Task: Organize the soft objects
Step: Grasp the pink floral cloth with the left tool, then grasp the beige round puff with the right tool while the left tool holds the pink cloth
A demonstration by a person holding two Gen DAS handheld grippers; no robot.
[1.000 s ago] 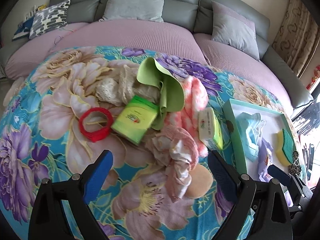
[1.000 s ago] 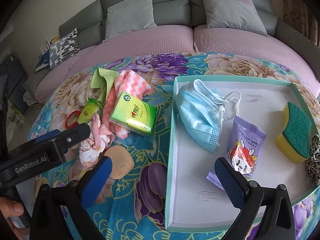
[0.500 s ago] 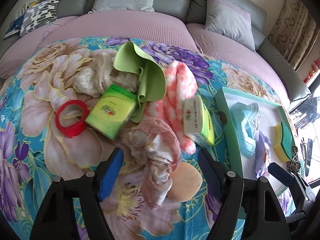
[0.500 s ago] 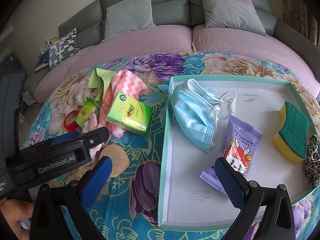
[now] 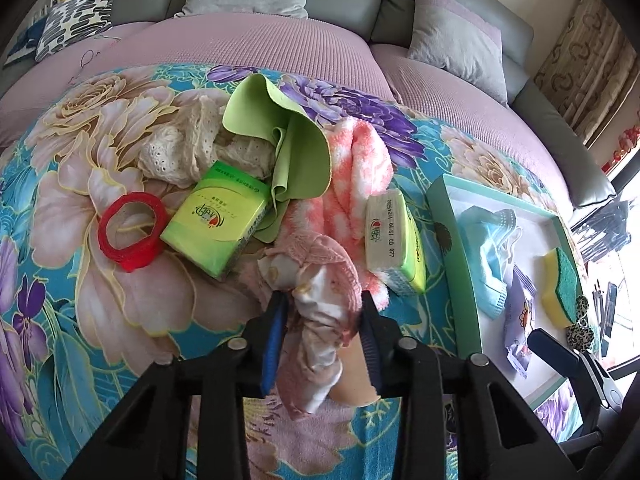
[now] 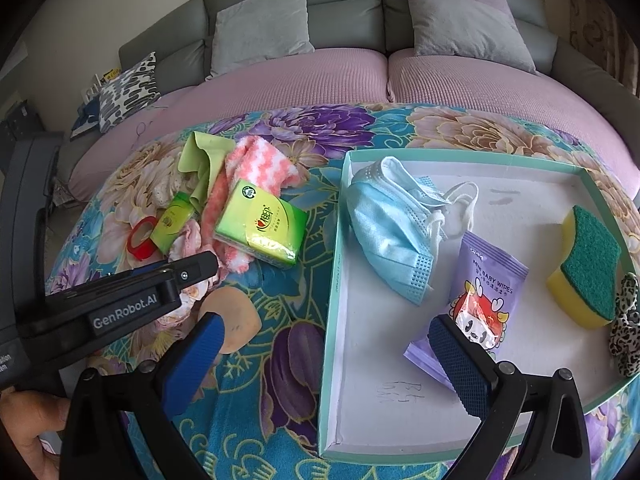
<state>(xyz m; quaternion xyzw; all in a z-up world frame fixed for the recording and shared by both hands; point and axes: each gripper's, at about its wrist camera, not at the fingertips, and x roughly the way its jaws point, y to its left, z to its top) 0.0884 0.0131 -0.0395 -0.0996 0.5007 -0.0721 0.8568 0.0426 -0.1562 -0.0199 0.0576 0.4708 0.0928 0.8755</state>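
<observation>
Where it gaped before, left claw (image 5: 322, 320) now pinches pink cloth (image 5: 320, 320); right claw (image 6: 332, 354) stays spread.

A home living room: beyond the fingers a grey sofa (image 6: 340, 4) with a mauve seat cover, scatter cushions (image 6: 260, 24), patterned curtains (image 5: 592, 64) at the right, and a floral cloth (image 5: 80, 200) spread below.

Bare tray floor (image 6: 384, 368) lies near-left; face mask (image 6: 394, 226), wipes packet (image 6: 476, 300) and sponge (image 6: 586, 266) crowd its far-right.
</observation>
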